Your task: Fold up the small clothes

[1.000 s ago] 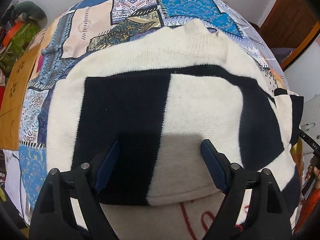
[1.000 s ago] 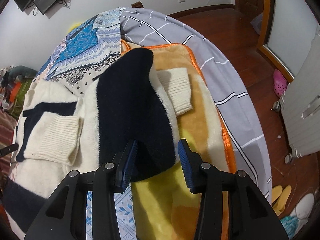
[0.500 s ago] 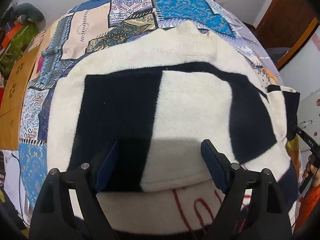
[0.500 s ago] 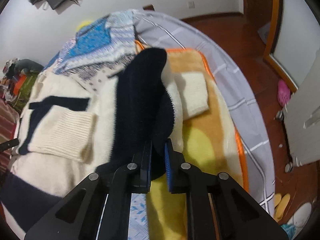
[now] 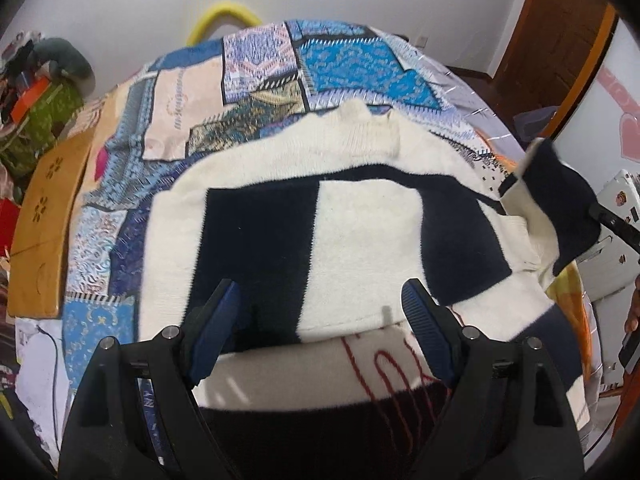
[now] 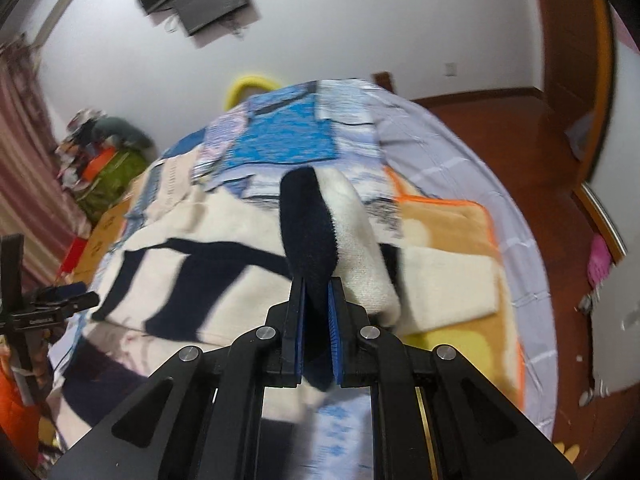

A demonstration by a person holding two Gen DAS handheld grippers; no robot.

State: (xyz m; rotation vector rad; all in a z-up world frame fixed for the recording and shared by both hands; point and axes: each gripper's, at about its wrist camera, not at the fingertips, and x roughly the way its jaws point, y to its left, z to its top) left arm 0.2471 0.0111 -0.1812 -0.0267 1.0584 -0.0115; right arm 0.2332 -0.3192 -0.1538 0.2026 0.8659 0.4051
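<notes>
Right wrist only: right hand-held gripper (image 6: 318, 334) pinching sweater sleeve (image 6: 310, 228).

Cream and navy knitted sweater (image 5: 360, 216) covers most of the bed's near half. Far half, patchwork blue quilt (image 5: 280, 68), lies bare. Right: orange-edged yellow fleece blanket (image 6: 452, 220) partly free. Left edge hemmed by tan cardboard box (image 5: 44, 216).

Cream-and-navy block-patterned sweater (image 5: 360, 240), blue patchwork bedspread (image 5: 340, 56), seemingly orange-edged yellow blanket (image 6: 460, 224)
</notes>
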